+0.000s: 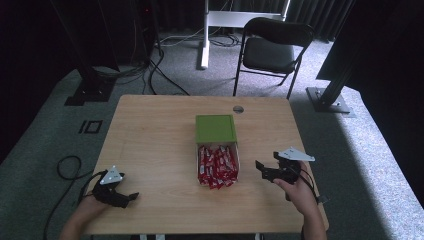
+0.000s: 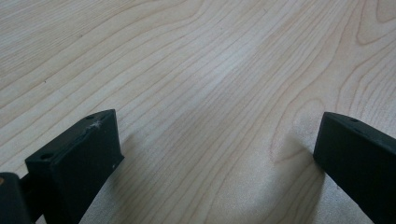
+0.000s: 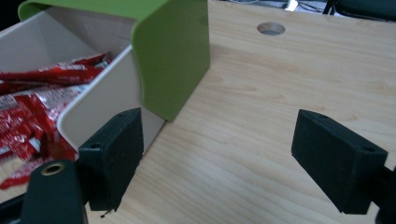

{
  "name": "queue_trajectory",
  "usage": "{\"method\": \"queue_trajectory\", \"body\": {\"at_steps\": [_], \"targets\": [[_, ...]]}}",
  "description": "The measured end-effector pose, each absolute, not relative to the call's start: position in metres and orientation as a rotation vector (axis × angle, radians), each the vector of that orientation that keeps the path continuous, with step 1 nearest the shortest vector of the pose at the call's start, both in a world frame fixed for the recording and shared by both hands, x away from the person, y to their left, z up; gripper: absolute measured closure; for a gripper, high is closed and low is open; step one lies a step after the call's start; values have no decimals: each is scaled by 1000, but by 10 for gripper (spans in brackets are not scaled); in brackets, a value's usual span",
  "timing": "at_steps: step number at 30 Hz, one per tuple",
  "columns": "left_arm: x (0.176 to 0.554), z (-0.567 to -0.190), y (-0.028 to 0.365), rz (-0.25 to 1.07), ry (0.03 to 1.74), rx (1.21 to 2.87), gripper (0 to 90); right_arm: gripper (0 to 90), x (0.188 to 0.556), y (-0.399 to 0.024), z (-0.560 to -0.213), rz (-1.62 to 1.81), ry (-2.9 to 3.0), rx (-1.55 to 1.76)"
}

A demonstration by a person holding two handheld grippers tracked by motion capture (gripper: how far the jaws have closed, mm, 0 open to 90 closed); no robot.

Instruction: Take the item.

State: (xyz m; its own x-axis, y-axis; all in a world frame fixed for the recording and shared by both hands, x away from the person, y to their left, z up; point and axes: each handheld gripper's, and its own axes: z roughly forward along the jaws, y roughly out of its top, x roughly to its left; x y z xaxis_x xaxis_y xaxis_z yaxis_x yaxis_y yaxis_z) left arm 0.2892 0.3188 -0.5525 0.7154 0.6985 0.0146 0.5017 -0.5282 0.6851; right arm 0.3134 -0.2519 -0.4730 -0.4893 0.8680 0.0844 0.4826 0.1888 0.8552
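A green drawer box [image 1: 215, 128] sits mid-table with its white drawer [image 1: 235, 151] pulled out toward me, full of several red candy wrappers [image 1: 218, 166]. My right gripper [image 1: 266, 168] hovers open just right of the drawer, nothing between its jaws. In the right gripper view the green box [image 3: 168, 56] and the drawer wall [image 3: 105, 100] lie to the left, red wrappers [image 3: 28, 107] inside. My left gripper [image 1: 127, 198] rests open near the table's front left corner. In the left gripper view its jaws stand wide apart over bare wood [image 2: 210, 93].
The wooden table [image 1: 155, 135] has a round cable hole [image 1: 238, 109] behind the box. A black chair [image 1: 272, 47] stands beyond the far edge, with black stands and cables on the carpet at both sides.
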Motion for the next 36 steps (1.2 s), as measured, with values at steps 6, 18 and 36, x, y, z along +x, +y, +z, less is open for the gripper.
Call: {"method": "queue_trajectory", "body": {"at_steps": [6,18,36], "targets": [[289,-553,319,378,907,2245,16,169,315,-236,-463,1260,2077,1211],[289,-553,319,378,906,2245,16,169,320,-206,-452,1318,2117,1141],[289,-553,319,379,906,2245,16,171,326,-159,-444,1399,2174,1049]]}}
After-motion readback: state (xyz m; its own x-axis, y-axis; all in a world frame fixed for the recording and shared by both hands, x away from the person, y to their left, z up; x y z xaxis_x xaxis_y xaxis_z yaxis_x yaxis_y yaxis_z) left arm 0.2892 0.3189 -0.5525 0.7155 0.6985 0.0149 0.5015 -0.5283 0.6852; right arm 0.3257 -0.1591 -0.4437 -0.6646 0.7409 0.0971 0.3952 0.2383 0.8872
